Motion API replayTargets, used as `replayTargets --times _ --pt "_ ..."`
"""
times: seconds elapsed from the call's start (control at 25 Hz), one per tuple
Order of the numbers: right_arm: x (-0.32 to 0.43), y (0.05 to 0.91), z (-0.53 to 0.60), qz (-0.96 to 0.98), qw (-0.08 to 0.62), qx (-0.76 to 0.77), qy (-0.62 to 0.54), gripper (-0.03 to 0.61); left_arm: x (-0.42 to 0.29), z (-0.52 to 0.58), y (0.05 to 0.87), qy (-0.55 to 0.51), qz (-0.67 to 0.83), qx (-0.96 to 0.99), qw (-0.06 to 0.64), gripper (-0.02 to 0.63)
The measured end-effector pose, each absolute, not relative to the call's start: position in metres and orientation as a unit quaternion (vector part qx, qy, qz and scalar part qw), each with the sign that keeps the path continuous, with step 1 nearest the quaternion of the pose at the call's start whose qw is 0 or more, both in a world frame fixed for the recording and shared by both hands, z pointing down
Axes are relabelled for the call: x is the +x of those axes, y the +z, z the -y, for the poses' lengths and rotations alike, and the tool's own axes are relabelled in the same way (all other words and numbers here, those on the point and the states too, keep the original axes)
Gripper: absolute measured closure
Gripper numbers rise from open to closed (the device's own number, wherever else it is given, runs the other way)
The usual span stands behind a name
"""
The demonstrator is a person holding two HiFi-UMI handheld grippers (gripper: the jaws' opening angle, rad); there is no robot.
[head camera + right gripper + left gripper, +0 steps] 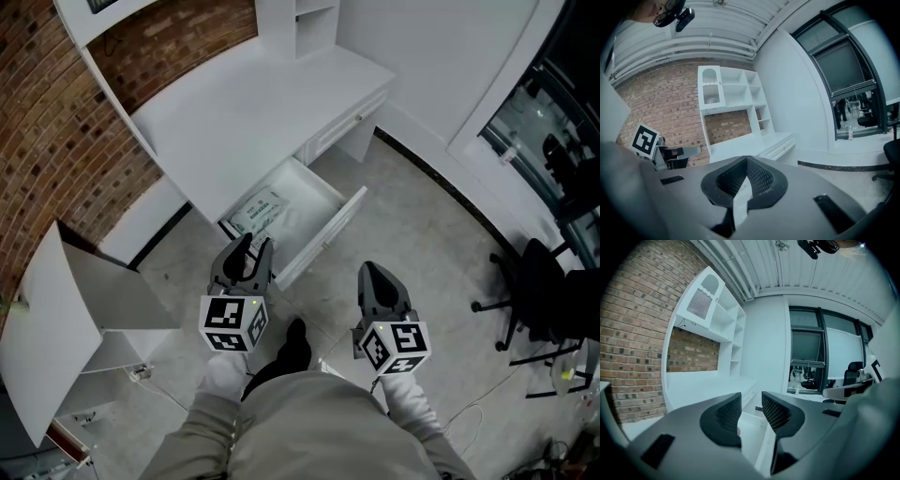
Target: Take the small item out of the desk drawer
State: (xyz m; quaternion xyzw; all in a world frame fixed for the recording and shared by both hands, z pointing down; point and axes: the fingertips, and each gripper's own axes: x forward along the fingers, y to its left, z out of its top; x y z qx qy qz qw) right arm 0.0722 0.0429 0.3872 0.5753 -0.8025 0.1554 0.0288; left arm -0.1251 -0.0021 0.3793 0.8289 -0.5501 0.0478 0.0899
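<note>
The white desk point(253, 103) has one drawer point(325, 236) pulled out over the floor. A small flat pale packet point(257, 212) with green print lies in the drawer's left part. My left gripper point(251, 246) hangs just before the drawer's near left corner; in the left gripper view point(751, 401) its jaws stand open with a clear gap and nothing between them, and the drawer point(751, 430) shows beyond. My right gripper point(373, 273) hovers over the floor to the right of the drawer front. Its tips point(746, 161) meet, shut and empty.
A low white cabinet point(56, 328) with an open door stands at the left by the brick wall point(56, 141). A black office chair point(539, 291) is at the right near the glass wall. Cables lie on the floor. The person's dark shoe point(295, 344) is between the grippers.
</note>
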Motion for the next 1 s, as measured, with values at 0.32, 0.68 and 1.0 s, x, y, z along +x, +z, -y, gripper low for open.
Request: replayTargets --times 0.32,0.68,1.0 --pt "0.055 0.384 0.001 0.793 0.029 0.588 0.153 0.551 -0.133 0.048 0.387 0.057 0.520 0.846 0.101 0.430" --pt "0.046 0.385 0.017 0.784 0.033 0.601 0.149 0.551 -0.138 0.071 0.391 0.055 0.502 0.857 0.104 0.384" --pt "0.060 0.386 0.030 0.774 0.029 0.615 0.146 0.551 -0.141 0.087 0.400 0.060 0.514 0.849 0.111 0.377"
